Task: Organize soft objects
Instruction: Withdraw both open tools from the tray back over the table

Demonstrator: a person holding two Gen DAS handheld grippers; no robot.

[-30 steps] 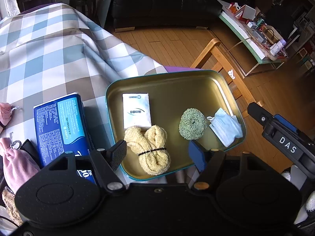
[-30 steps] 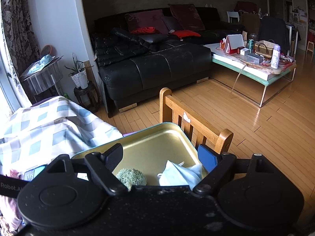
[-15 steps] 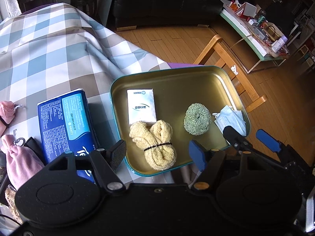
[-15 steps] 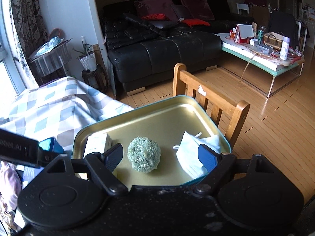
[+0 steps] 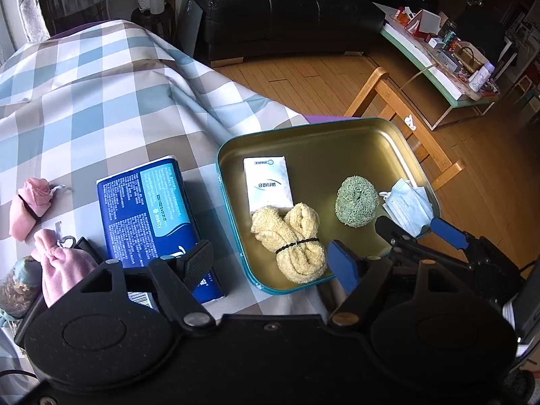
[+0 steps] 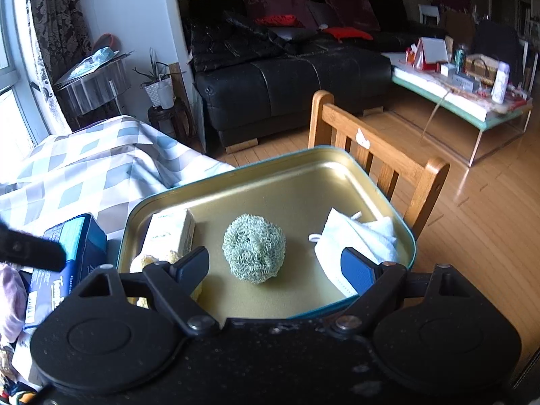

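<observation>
Landmark: gold tin tray with teal rim, on the checked tablecloth of the bench, at its edge. All places are given from the tray.

- Black sofa: well beyond the tray, across the wooden floor.
- Wooden chair: its back stands just behind the tray's far right corner.
- Blue tissue pack: on the cloth just left of the tray, long axis running toward the camera, roughly parallel to the tray's left wall.
- Left claw: above the tray's near left corner, jaws opening, nothing between them; one finger hangs over the tissue pack, the other over the tray's near rim.
- Right claw: at the tray's near edge, jaws opening, nothing gripped; the scrubber lies ahead between the fingers, the mask partly behind the blue pad.
- Yellow towel roll: inside, near left, bound by a black band, long axis slanting toward the near rim.
- White tissue packet: inside, flat, touching the towel's far end.
- Face mask: inside, folded, at the right wall.
- Green scrubber: inside, round, between towel and mask, apart from both.
- Two pink pouches: well left, past the tissue pack.
</observation>
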